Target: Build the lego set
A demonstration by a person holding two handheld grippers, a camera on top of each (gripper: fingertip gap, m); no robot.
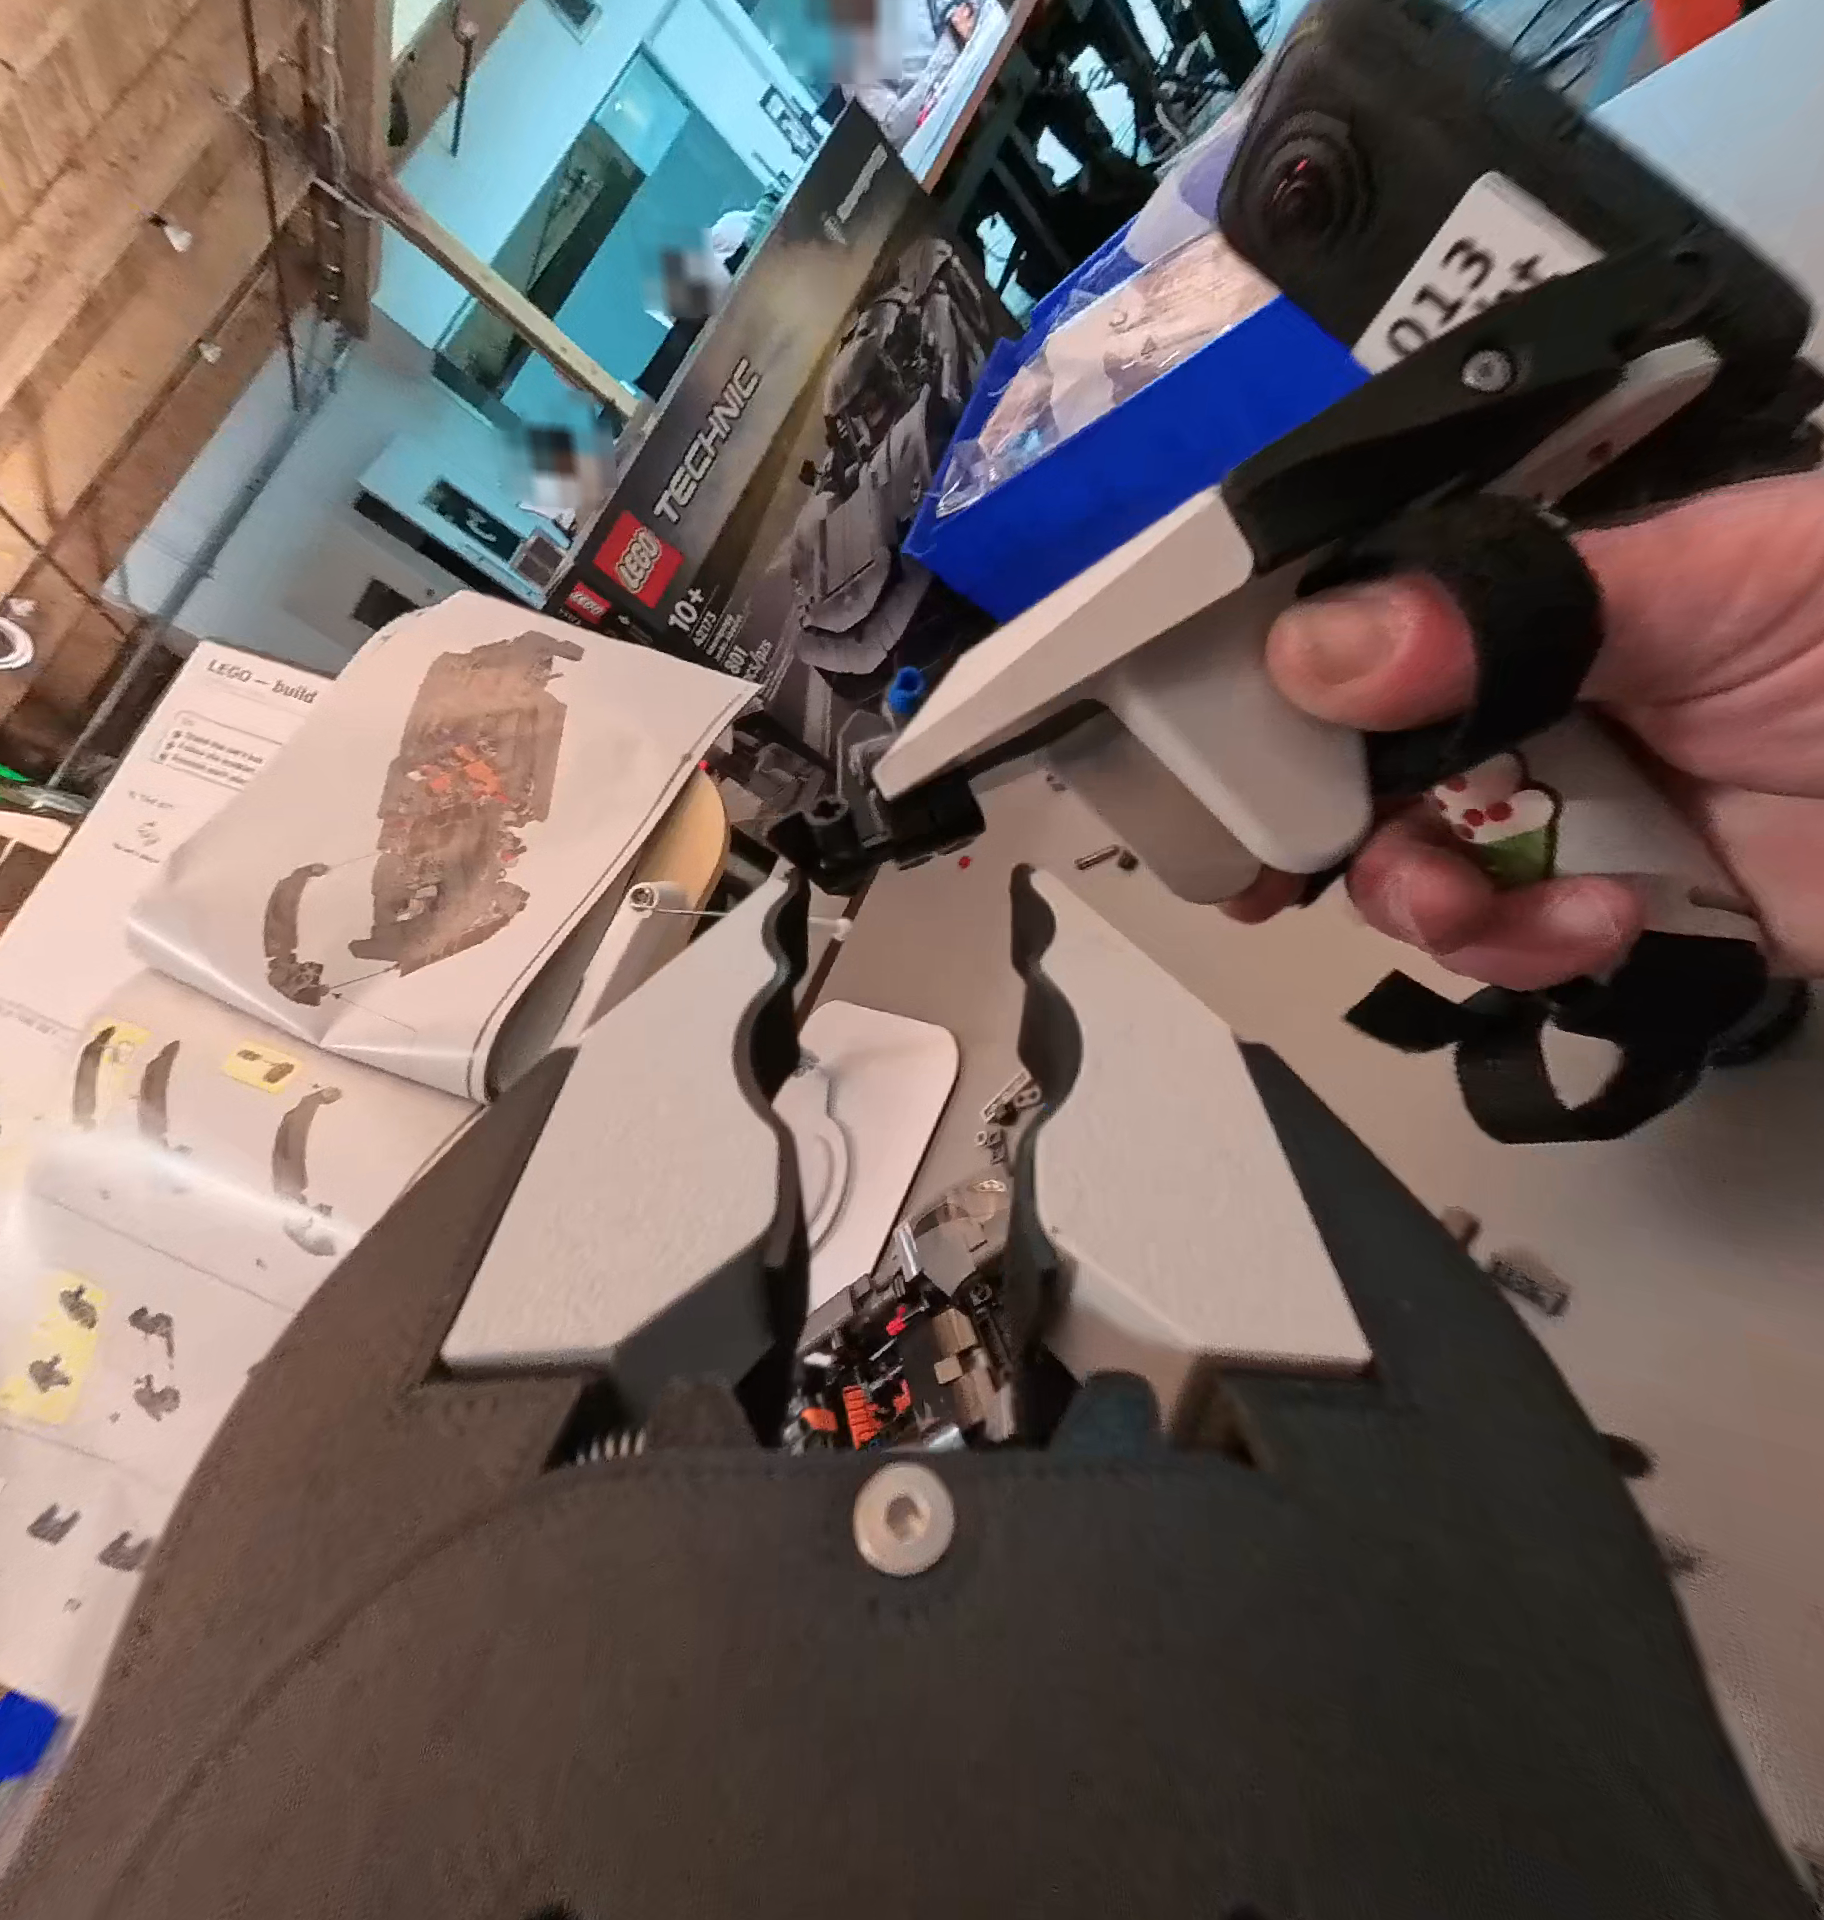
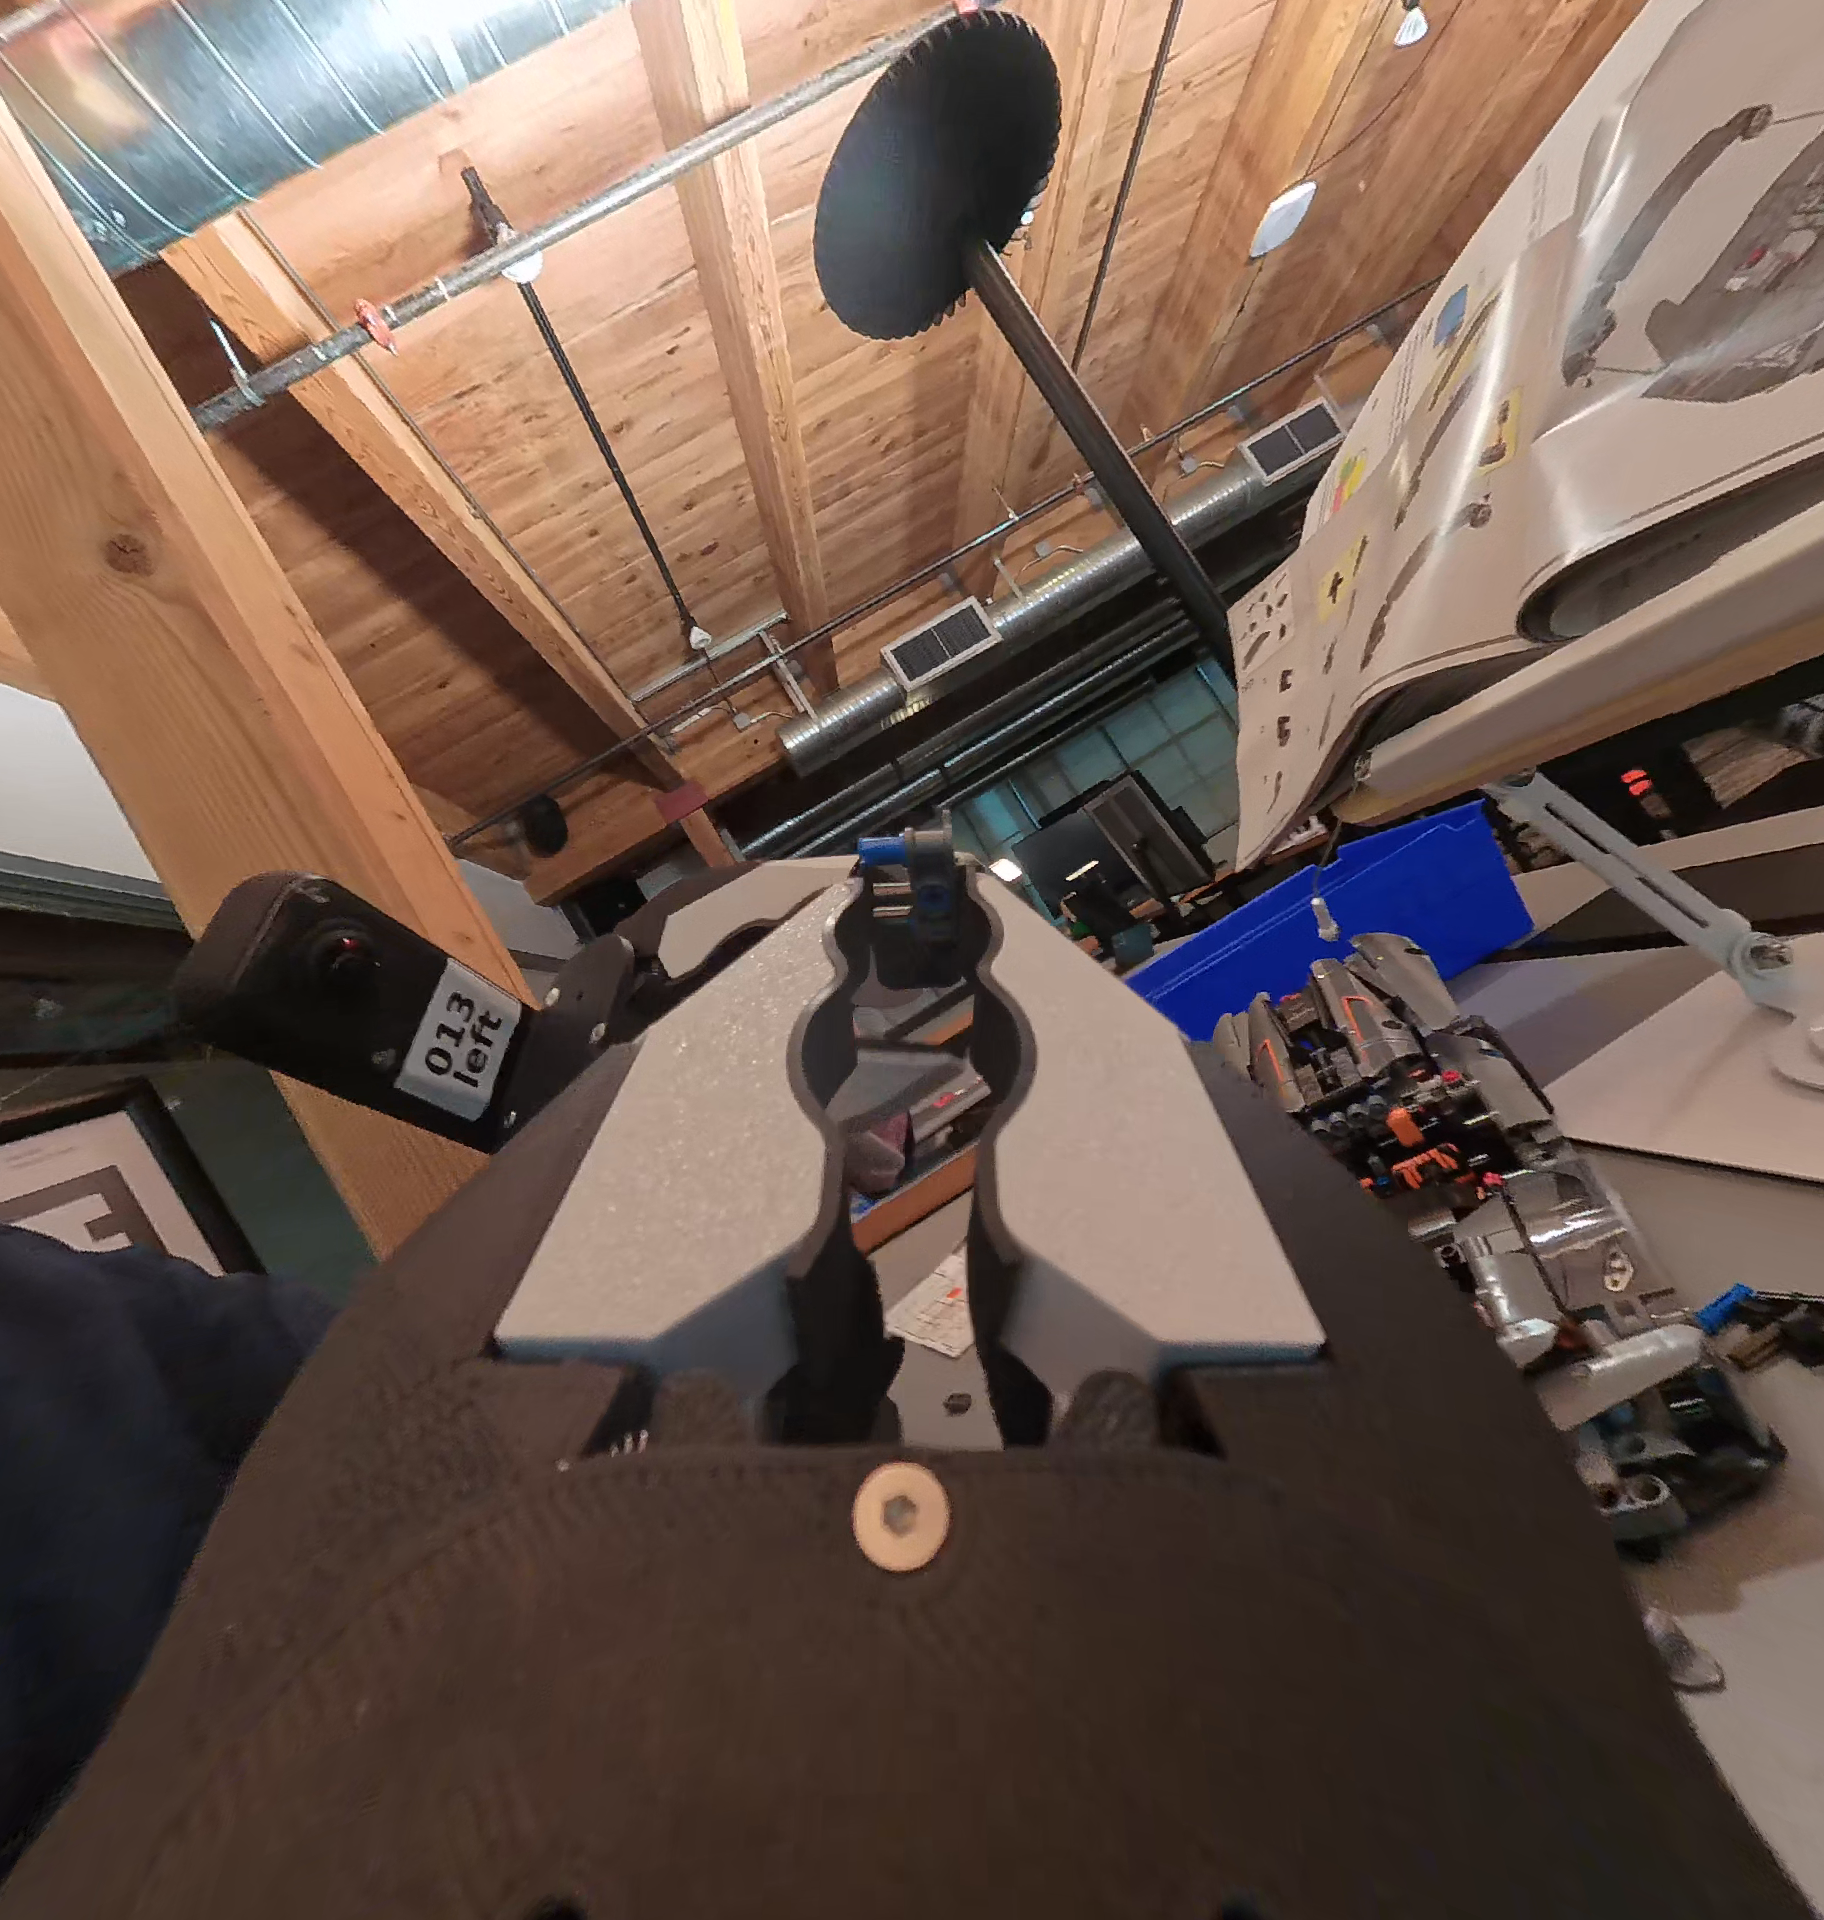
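Left wrist view: left gripper jaws parted, nothing between them. Beyond its tips the right gripper, held by a hand, pinches a small black lego piece. Blue bin holds clear bags, contents unreadable. Lego model mostly hidden under the fingers. Open instruction booklet and lego box on the tabletop.

Right wrist view: jaws nearly closed on the piece, blue pin on it. Model shows fully here; bin interior hidden.
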